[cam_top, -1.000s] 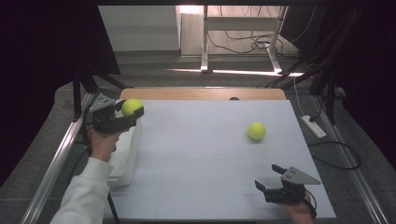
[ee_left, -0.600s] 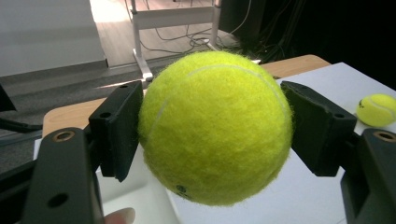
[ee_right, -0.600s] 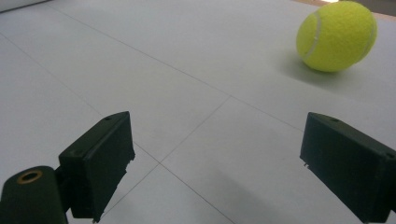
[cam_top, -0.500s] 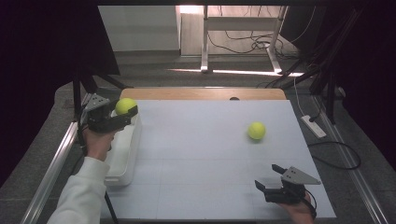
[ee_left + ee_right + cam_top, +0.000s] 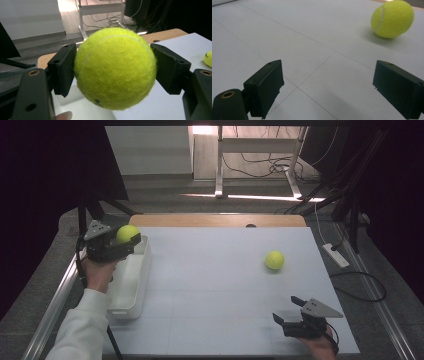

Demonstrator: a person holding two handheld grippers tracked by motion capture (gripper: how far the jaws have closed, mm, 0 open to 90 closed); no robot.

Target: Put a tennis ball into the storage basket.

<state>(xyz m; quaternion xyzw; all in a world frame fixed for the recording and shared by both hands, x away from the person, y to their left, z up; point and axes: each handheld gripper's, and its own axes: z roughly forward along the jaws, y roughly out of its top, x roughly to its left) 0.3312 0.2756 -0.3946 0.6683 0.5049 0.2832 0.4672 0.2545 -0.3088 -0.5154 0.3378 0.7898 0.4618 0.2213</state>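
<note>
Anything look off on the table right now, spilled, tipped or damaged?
Nothing stands out. The left gripper grips a tennis ball squarely above the white tray; the second ball sits intact on the white table.

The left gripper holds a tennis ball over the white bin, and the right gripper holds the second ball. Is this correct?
Not quite. The right gripper is open and holds nothing; the second ball lies on the table, apart from it, as the right gripper view shows. The left gripper does hold a ball over the bin.

1. The left gripper [image 5: 131, 244] is held raised at the table's left edge, jaws clamped on the tennis ball [image 5: 127, 233].
2. The right gripper [image 5: 289, 311] is kept low, jaws spread wide with nothing between them.
</note>
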